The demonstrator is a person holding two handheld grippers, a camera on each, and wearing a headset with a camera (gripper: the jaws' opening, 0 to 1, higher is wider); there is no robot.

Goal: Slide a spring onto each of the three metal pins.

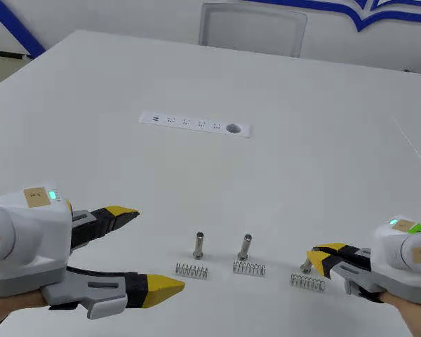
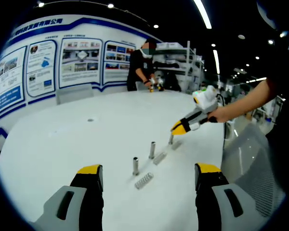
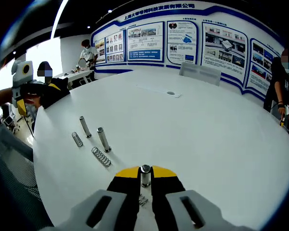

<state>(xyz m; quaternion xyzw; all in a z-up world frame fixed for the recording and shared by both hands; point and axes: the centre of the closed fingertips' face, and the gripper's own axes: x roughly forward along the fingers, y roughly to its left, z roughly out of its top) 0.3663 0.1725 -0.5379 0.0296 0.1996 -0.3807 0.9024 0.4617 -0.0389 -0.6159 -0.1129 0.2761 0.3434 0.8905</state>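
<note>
The left gripper (image 1: 144,247) hovers over the desk (image 1: 281,175) at the near left, its jaws spread wide with nothing between them. To its right three pins stand upright in a row, each with a spring lying flat just in front of it. The left pin (image 1: 198,245) has the left spring (image 1: 191,269), the middle pin (image 1: 246,247) the middle spring (image 1: 249,267), and the right pin (image 3: 145,173) the right spring (image 1: 307,282). No spring is on a pin. The right gripper (image 1: 317,258) has its jaws closed on the right pin, with the yellow tips against either side of it. A power strip (image 1: 195,124) sits farther back.
</note>
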